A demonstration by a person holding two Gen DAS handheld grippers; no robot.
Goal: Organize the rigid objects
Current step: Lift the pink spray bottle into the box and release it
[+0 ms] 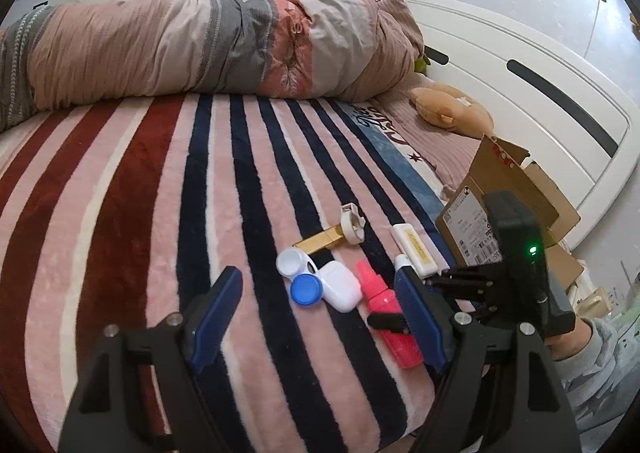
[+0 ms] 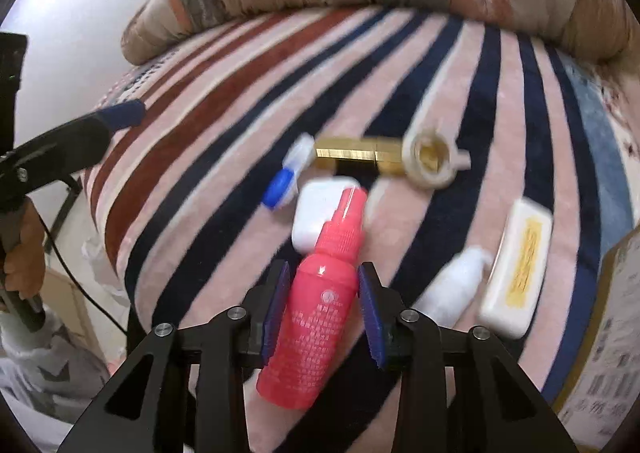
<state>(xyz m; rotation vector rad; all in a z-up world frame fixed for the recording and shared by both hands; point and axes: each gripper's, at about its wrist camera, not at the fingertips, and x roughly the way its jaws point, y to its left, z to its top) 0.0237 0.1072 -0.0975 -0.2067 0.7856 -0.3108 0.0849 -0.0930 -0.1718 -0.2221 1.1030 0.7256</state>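
A pink spray bottle (image 2: 320, 305) lies on the striped blanket between the fingers of my right gripper (image 2: 323, 293), which is open around its body without clamping it. The bottle also shows in the left wrist view (image 1: 386, 309). Around it lie a white earbud case (image 2: 316, 213), a blue and white contact lens case (image 2: 282, 181), a gold bar (image 2: 356, 157), a white tape roll (image 2: 430, 163), a white box with a yellow label (image 2: 516, 269) and a small white bottle (image 2: 452, 289). My left gripper (image 1: 320, 293) is open and empty, near the earbud case (image 1: 340, 285).
A cardboard box (image 1: 508, 205) stands at the right on the bed. A rolled duvet (image 1: 200, 49) lies across the far side. A plush toy (image 1: 452, 109) sits by the white headboard (image 1: 520, 93). The bed's edge is close on the near side.
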